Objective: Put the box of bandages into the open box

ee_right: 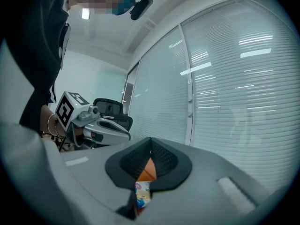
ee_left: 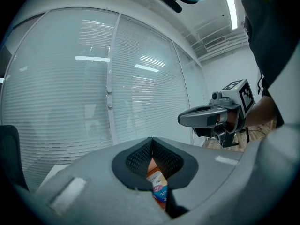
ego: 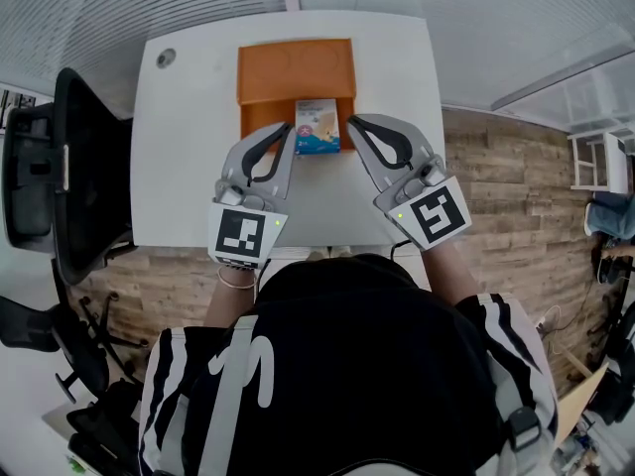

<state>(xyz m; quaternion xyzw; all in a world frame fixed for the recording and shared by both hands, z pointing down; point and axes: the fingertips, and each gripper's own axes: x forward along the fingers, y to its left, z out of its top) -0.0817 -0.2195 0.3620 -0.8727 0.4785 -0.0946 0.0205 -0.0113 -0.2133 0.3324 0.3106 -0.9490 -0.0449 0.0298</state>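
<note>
Dark torso (ego: 367,365) of the person fills the lower head view. Both forearms reach forward from it over the white worktop (ego: 397,87).

**Placement.** The bandage box (ego: 317,127) lies flat at the near end of the orange open box (ego: 296,67), printed face up. Whether it rests fully on the floor of the open box or overlaps the near rim cannot be told. It sits midway between the two tool tips. This suggests that the task's placement is done or nearly done, with at most a nudge deeper left to make.

**Tongs.** The left tongs (ego: 285,131) and right tongs (ego: 351,123) each have their jaws fully together, tip against tip, with nothing gripped. In the left gripper view the closed left tongs (ee_left: 151,140) show only a sliver of the bandage box (ee_left: 158,189) through the gap beneath the tips. That sliver lies beyond the jaws and is not clamped. The right gripper view shows the same for the right tongs (ee_right: 150,140) and the bandage box (ee_right: 142,193).

**Pose.** Both tools are held roughly level and angled inward, so that their tips converge just beside the near corners of the bandage box. Whether they touch it is unclear. Each marker cube faces up toward the head camera. A black chair (ego: 79,167) stands well apart at the left of the worktop.
</note>
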